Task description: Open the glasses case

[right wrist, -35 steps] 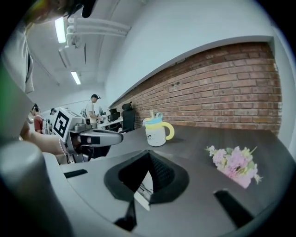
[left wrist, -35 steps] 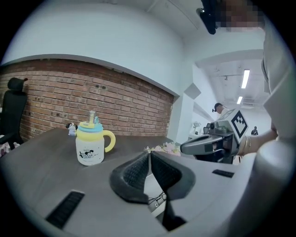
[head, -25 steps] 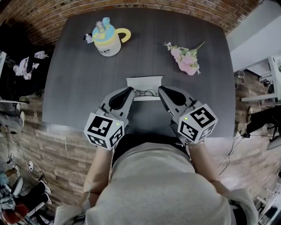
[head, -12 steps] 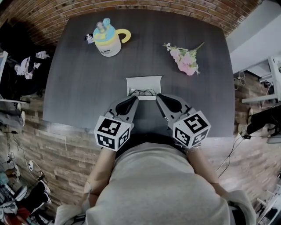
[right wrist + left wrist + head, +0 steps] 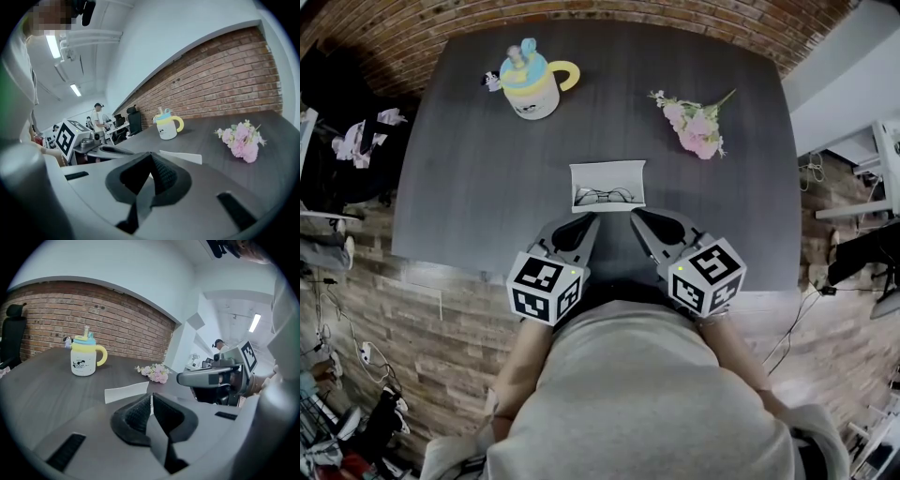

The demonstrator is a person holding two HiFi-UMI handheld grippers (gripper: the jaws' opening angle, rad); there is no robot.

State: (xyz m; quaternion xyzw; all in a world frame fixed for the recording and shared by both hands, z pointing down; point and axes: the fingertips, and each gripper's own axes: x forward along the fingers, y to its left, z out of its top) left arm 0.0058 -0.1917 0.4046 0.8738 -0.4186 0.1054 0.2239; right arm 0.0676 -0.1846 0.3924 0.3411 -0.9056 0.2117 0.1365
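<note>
The white glasses case (image 5: 607, 178) lies open in the middle of the dark table, with a pair of thin-framed glasses (image 5: 605, 196) showing in its near half. My left gripper (image 5: 592, 219) is shut and empty, just short of the case's near left corner and clear of it. To the right, my right gripper (image 5: 636, 215) is likewise shut and empty, apart from the case. From the left gripper view the case's white wall (image 5: 126, 391) shows just beyond the shut left gripper (image 5: 151, 397). In the right gripper view the case (image 5: 183, 157) lies past the shut right gripper (image 5: 149, 154).
A yellow and blue mug with a straw (image 5: 528, 82) stands at the far left of the table. A pink flower sprig (image 5: 698, 127) lies at the far right. The table's near edge (image 5: 450, 274) runs right under both grippers. A brick wall is behind the table.
Both grippers have drawn back toward the person and lowered, off the case. The glasses, half covered by the jaws before, now show in full.
</note>
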